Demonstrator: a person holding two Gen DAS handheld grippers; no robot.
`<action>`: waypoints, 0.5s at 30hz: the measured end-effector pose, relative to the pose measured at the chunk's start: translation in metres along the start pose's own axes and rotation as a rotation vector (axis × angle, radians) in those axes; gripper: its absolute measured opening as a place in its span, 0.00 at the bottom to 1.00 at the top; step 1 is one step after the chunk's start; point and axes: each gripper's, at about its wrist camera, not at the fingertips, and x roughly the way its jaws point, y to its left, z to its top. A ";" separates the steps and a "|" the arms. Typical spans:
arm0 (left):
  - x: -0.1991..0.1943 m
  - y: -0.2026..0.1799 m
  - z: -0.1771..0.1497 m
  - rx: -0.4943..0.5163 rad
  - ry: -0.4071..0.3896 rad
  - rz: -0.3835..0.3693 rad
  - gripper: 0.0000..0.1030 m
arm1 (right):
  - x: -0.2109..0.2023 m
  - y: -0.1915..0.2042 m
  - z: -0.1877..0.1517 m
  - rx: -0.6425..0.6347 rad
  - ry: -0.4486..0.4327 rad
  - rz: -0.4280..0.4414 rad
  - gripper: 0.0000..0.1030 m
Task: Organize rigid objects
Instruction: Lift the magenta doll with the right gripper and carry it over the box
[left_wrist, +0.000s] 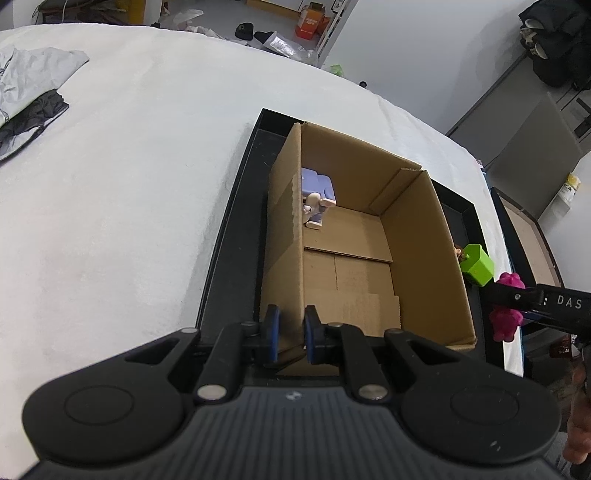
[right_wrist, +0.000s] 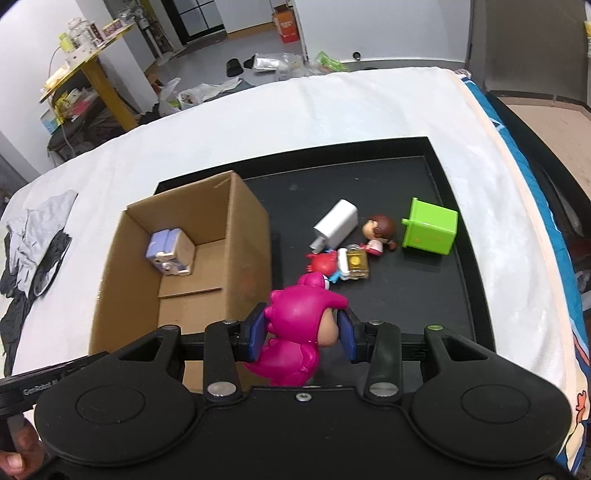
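The left claw (left_wrist: 290, 332) is clamped on the near wall of the cardboard box (left_wrist: 417, 236) to steady it on the black tray (right_wrist: 424, 147), while the right claw (right_wrist: 303, 338) grips the magenta dinosaur figurine (right_wrist: 295, 325) just beside the box, likely bound inside with the purple figurine (right_wrist: 170, 251).

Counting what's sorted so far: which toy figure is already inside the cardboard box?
The lavender figure, lying in the cardboard box; the others are on the black tray or gripped.

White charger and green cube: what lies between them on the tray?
The brown-haired figurine lies between the white charger and the green cube, seen in the right wrist view.
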 end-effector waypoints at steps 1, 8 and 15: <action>0.000 0.000 0.000 0.001 -0.001 -0.001 0.12 | 0.000 0.002 0.000 -0.002 0.000 0.002 0.39; -0.001 0.001 -0.001 -0.003 -0.004 -0.016 0.12 | 0.000 0.017 0.002 -0.005 -0.007 0.031 0.39; 0.001 0.005 -0.001 -0.015 0.007 -0.025 0.12 | -0.002 0.035 0.010 -0.028 -0.030 0.032 0.39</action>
